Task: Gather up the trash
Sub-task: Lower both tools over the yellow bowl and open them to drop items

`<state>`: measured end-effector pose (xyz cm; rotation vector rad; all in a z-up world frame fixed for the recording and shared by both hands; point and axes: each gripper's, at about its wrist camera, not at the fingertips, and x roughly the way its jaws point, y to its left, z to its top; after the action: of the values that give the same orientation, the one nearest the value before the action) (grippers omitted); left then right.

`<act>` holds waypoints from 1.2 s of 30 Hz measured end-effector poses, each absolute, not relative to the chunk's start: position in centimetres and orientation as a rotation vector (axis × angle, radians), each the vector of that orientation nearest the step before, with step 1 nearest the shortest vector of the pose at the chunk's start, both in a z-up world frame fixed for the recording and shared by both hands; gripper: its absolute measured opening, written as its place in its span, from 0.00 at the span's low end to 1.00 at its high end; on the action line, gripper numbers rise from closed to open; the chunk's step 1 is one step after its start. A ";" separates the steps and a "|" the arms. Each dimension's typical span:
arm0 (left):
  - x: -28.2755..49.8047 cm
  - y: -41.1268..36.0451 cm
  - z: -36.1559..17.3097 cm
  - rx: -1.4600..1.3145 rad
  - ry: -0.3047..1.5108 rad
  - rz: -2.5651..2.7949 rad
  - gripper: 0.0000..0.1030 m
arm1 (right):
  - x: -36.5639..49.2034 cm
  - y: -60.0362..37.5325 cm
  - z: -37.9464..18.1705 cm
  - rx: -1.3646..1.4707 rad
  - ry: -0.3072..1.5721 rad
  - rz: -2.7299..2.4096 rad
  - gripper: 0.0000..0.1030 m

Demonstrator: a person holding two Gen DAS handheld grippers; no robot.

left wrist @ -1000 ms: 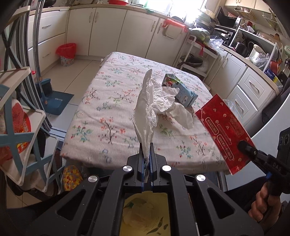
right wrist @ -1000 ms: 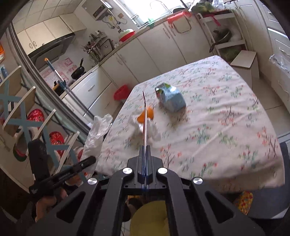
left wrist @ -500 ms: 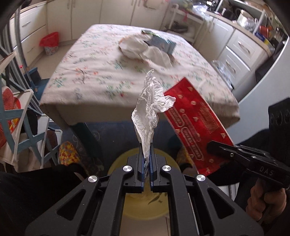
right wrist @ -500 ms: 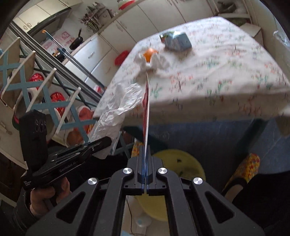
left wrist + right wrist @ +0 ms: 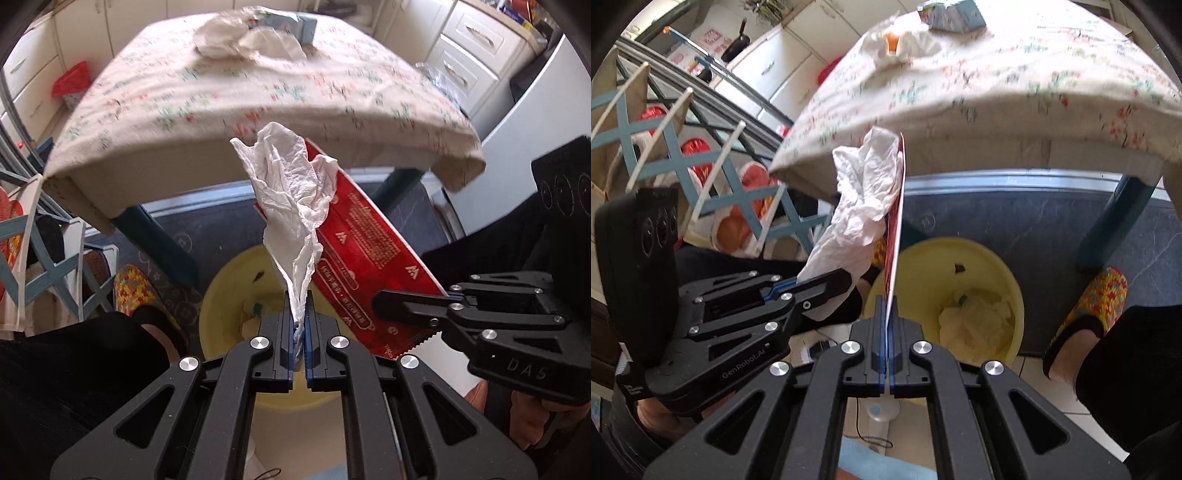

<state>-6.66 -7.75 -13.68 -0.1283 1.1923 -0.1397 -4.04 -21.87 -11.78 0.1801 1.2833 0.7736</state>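
Now my left tongs [image 5: 299,314] are clenched on the lower end of a crumpled white paper tissue [image 5: 291,195], and the tissue stands up above the round yellow plastic bin [image 5: 221,291] on the floor. My right tongs [image 5: 887,317] are clenched on a flat red printed wrapper [image 5: 362,251], which I hold just beside the tissue, touching it, also above the bin. Inside the bin lies some pale crumpled paper [image 5: 975,314]. Behind the bin is the desk with a flowered cloth [image 5: 258,99]. On the desk, at its far side from the bin, lie more white crumpled tissues [image 5: 240,37] around something orange [image 5: 892,40], and beside them a blue carton [image 5: 955,16].
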 end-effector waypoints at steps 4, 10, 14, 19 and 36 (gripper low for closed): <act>-7.2 -8.0 -14.7 -0.100 1.244 -0.150 0.04 | -4.5 -21.5 -12.5 0.150 1.323 0.775 0.02; -7.8 -7.9 -16.1 -0.092 1.311 -0.161 0.06 | -4.9 -21.1 -13.6 0.118 1.382 0.768 0.02; -7.9 -8.4 -16.4 -0.079 1.341 -0.164 0.32 | -5.0 -20.7 -14.4 0.092 1.431 0.750 0.02; -7.9 -8.8 -16.3 -0.047 1.342 -0.158 0.42 | -5.0 -20.8 -15.2 0.071 1.469 0.704 0.15; -7.7 -5.9 -13.0 -0.205 1.162 -0.071 0.50 | -4.2 -22.6 -12.9 0.196 1.319 0.669 0.49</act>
<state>-7.69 -5.87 -13.00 -0.2045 1.1621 -0.0710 -4.20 -22.60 -12.92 0.1957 1.3187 0.6690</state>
